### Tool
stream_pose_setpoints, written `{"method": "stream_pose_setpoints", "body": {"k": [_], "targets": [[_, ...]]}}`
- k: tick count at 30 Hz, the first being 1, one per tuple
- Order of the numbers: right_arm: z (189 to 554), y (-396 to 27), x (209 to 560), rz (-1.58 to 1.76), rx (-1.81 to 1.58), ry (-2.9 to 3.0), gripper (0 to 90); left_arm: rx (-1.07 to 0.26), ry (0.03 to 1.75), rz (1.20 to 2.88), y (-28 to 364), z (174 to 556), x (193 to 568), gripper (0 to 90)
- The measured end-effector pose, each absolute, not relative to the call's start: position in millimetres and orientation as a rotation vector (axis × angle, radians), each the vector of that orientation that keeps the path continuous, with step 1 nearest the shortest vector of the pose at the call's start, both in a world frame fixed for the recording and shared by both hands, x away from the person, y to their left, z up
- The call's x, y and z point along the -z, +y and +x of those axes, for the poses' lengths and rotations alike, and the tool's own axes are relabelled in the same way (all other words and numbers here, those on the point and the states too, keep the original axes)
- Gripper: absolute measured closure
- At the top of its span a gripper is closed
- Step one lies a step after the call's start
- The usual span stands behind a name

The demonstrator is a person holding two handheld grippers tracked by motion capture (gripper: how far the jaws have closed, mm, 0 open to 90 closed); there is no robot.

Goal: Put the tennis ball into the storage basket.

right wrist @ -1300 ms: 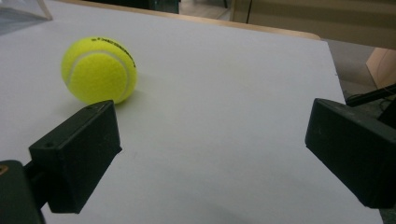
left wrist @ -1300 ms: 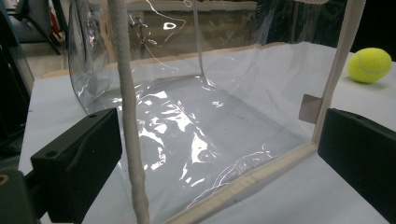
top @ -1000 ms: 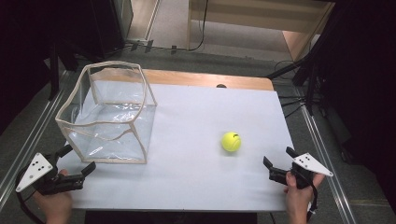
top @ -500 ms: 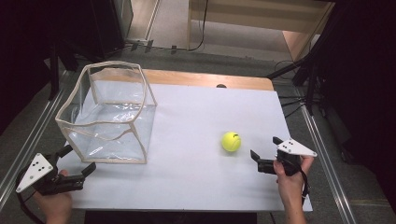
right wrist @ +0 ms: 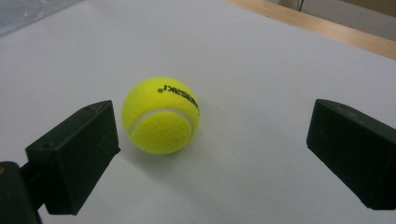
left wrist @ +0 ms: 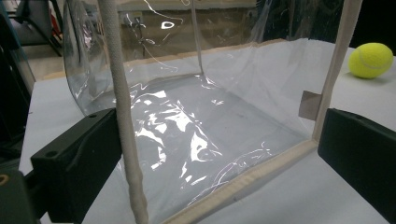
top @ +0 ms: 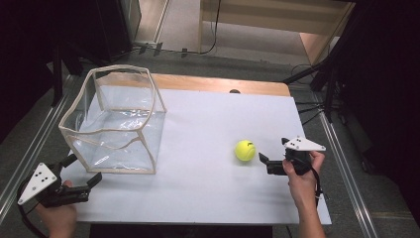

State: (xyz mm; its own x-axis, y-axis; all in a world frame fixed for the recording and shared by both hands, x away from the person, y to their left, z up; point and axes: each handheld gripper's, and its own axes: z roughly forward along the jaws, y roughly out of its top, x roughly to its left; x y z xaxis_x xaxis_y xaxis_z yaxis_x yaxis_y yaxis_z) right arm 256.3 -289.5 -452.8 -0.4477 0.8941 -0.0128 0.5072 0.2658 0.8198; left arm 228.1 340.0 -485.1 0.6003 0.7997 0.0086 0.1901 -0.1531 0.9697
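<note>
Tennis ball [top: 244, 150] rests on the white tabletop [top: 208, 198], well right of the clear bag [top: 115, 124]. Right gripper [top: 263, 162] sits just right of the ball, jaws spread wide and empty, pointing at it; in the right gripper view the ball [right wrist: 161, 115] lies ahead, nearer one jaw, not yet between them. Ball is round, so no axis to align. Right hand far nearer than left. Left gripper [top: 81, 171] waits parted at the bag's near edge, gripping nothing. Tabletop flat and bare around the ball; dark room, wooden bench behind the bag.
</note>
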Motion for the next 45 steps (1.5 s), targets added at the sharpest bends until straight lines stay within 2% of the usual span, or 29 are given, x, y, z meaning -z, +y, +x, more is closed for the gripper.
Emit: {"method": "stream_pose_setpoints", "body": {"k": [33,35,45], "targets": [[306,-242,461,1.259,-0.905,2.335,1.6,-0.654,0.826,1.663,340,228,485,0.1],[308,-239,462,1.274,-0.880,2.339,4.9,-0.654,0.826,1.663,340,228,485,0.1],[320,-231,473,1.305,-0.797,2.397,5.1,-0.654,0.828,1.666,340,228,485,0.1]]}}
